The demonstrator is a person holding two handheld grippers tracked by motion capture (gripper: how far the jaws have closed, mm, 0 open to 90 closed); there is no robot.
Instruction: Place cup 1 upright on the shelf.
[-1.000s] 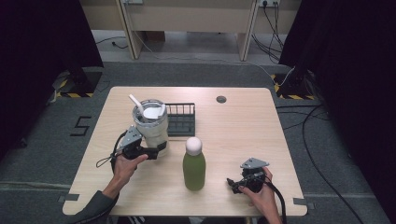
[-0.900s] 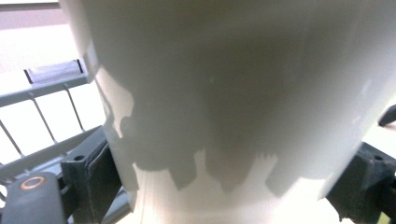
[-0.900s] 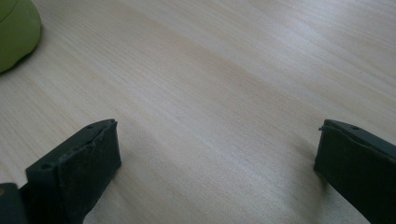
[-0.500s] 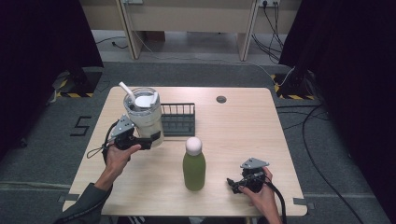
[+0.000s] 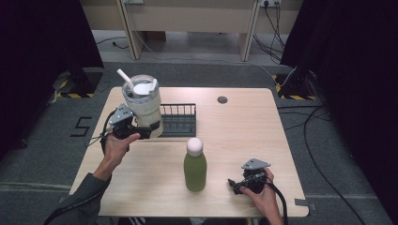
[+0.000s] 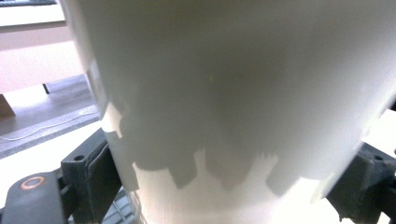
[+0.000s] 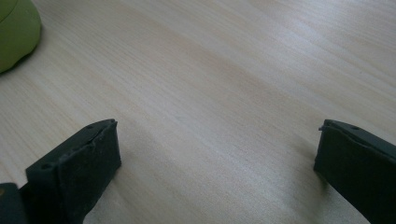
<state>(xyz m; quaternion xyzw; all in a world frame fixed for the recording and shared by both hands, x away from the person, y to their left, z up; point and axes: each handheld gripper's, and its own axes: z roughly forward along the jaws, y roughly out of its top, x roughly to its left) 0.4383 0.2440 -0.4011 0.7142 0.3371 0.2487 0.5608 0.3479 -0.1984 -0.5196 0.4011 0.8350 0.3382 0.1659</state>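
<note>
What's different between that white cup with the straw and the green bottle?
The white cup is held in the air, tilted, by the left gripper; the green bottle stands upright on the table, untouched. The cup is wide, with a clear lid and a straw; the bottle is slimmer, with a rounded white cap. Both are drink containers.

White tumbler (image 6: 233, 93) clamped between the 2 black jaws.

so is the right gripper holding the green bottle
No, the right gripper rests open on the table, apart from the green bottle.
</note>
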